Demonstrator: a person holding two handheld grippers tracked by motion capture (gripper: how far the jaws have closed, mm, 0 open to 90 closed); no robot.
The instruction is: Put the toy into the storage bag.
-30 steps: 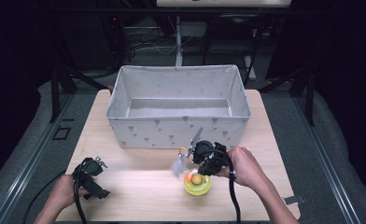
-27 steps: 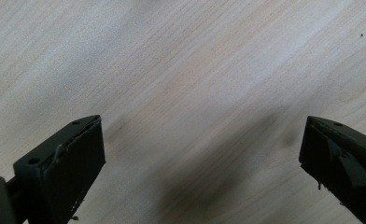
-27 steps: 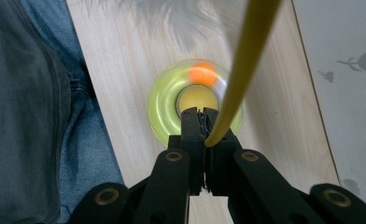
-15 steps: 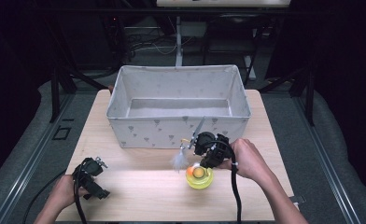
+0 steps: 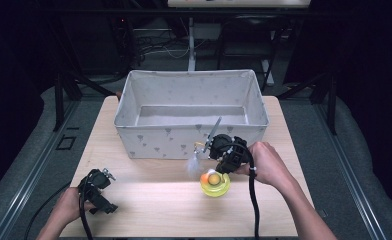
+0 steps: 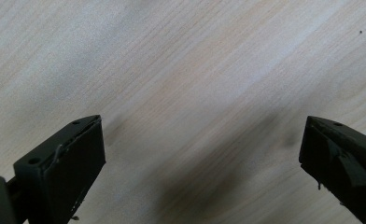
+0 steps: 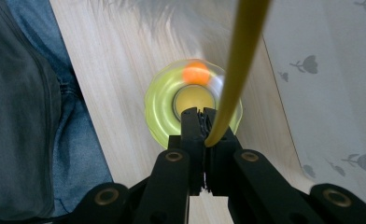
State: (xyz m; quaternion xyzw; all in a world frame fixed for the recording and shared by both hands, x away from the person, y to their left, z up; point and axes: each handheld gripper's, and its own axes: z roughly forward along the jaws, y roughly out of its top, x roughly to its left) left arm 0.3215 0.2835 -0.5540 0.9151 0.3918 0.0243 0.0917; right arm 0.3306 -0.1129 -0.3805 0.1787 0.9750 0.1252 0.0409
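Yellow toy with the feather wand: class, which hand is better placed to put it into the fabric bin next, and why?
Right. The right gripper is shut on the yellow toy, close to the fabric bin; the left gripper sits open and apart from it.

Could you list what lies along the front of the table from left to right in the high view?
Left tongs → white feather → yellow-green toy → right hand.

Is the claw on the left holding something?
No, the left claw stands wide open over bare wooden table, with nothing between its jaws.
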